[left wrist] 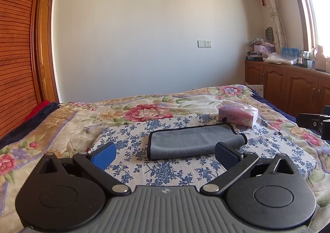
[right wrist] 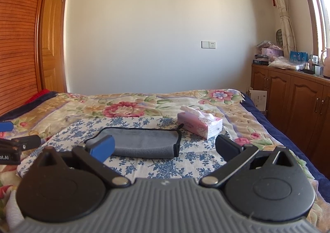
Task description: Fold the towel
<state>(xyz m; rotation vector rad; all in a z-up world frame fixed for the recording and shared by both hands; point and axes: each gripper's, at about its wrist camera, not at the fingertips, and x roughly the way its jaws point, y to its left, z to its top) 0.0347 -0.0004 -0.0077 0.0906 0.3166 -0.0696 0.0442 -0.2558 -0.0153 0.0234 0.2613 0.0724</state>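
Observation:
A grey towel (left wrist: 191, 142) with black trim lies folded into a long strip on a blue-flowered cloth (left wrist: 165, 171) on the bed. It also shows in the right wrist view (right wrist: 144, 144). My left gripper (left wrist: 165, 155) is open and empty, held just in front of the towel's near edge. My right gripper (right wrist: 165, 148) is open and empty, in front of the towel's right end. The right gripper's body shows at the right edge of the left wrist view (left wrist: 317, 122); the left gripper shows at the left edge of the right wrist view (right wrist: 12, 144).
A pink tissue pack (left wrist: 238, 115) sits just behind the towel's right end, also in the right wrist view (right wrist: 200, 124). The bed has a floral quilt (left wrist: 144, 107). Wooden cabinets (right wrist: 288, 97) with clutter stand on the right, a wardrobe (left wrist: 16, 47) on the left.

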